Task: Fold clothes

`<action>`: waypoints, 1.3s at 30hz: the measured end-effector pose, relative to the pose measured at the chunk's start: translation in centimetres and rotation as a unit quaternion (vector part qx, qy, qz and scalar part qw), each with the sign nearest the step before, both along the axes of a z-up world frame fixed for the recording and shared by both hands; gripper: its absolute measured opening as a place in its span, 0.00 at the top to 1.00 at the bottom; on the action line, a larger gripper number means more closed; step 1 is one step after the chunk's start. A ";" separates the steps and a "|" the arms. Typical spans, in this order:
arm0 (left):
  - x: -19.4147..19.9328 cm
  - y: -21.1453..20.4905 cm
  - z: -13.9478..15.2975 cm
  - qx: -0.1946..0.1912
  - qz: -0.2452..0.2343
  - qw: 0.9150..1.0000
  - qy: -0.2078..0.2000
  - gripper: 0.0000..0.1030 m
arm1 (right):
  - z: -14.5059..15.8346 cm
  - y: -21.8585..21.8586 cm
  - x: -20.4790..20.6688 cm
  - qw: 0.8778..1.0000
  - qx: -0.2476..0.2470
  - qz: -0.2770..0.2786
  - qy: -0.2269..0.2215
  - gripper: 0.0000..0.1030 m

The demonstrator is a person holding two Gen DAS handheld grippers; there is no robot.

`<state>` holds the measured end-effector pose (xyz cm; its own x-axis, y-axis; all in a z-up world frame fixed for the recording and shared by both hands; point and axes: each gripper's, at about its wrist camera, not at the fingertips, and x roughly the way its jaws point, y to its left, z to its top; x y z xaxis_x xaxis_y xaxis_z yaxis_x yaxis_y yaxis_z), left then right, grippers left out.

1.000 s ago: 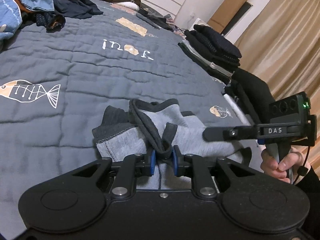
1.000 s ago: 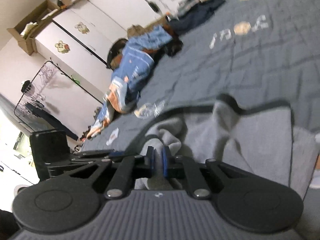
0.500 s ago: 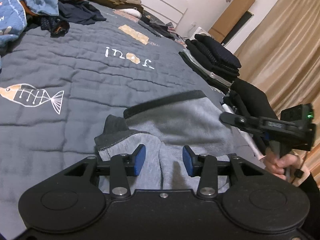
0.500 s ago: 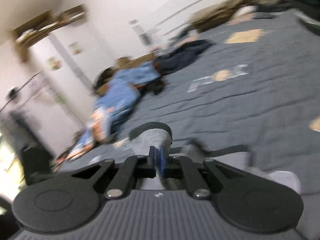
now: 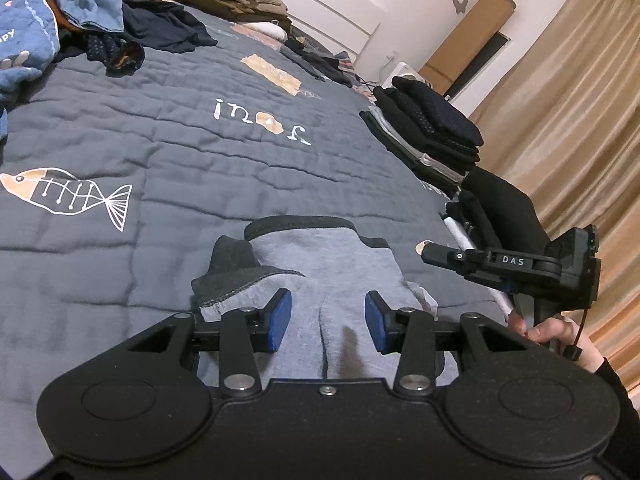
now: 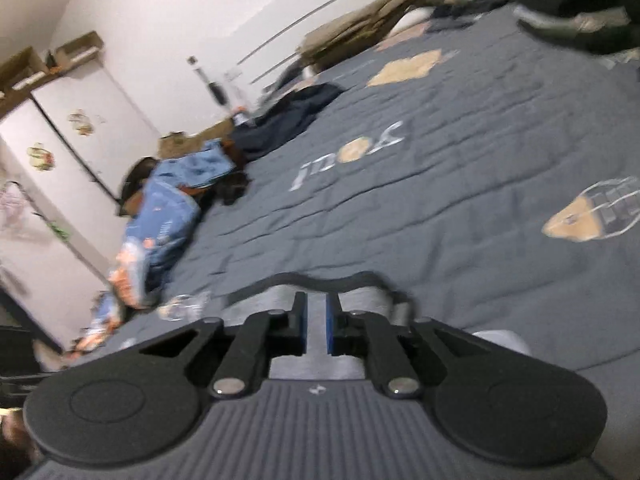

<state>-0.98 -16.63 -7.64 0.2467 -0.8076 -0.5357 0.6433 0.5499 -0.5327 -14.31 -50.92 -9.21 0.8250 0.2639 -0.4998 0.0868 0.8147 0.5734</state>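
Nearest, the left gripper (image 5: 326,322) stands over the near part of the grey garment (image 5: 320,264); its jaws have just been opening and are now spread, the blue pads (image 5: 280,320) clear of the cloth that lies between them. The garment lies folded on the dark quilt (image 5: 160,160), its dark band on the far edge. To the right, the right gripper (image 5: 430,252) is held by a hand (image 5: 560,332); in its own view its jaws are nearly pressed together, grey cloth visible in the narrow gap, and whether it is pinched cannot be told. Farther right sits a stack of dark folded clothes (image 5: 432,128). Far left lies a heap of blue and dark clothes (image 5: 80,20).
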 end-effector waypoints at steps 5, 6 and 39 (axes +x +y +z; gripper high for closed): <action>-0.2 0.1 0.1 -0.001 -0.001 1.000 -0.002 0.60 | -0.7 0.7 0.5 0.999 -0.034 -0.019 0.030 0.91; -0.2 0.1 0.1 -0.001 -0.001 1.000 -0.002 0.60 | -0.9 0.4 0.6 0.998 -0.039 -0.028 0.032 0.90; -0.1 0.8 0.6 -0.010 0.002 1.000 -0.001 0.60 | -1.6 -1.3 1.8 0.991 -0.052 -0.119 0.015 0.96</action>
<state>-1.03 -15.80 -6.99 0.2505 -0.8170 -0.5193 0.6417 0.5418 -0.5428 -12.55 -52.23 -10.76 0.8420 0.0089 -0.5395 0.2995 0.8240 0.4810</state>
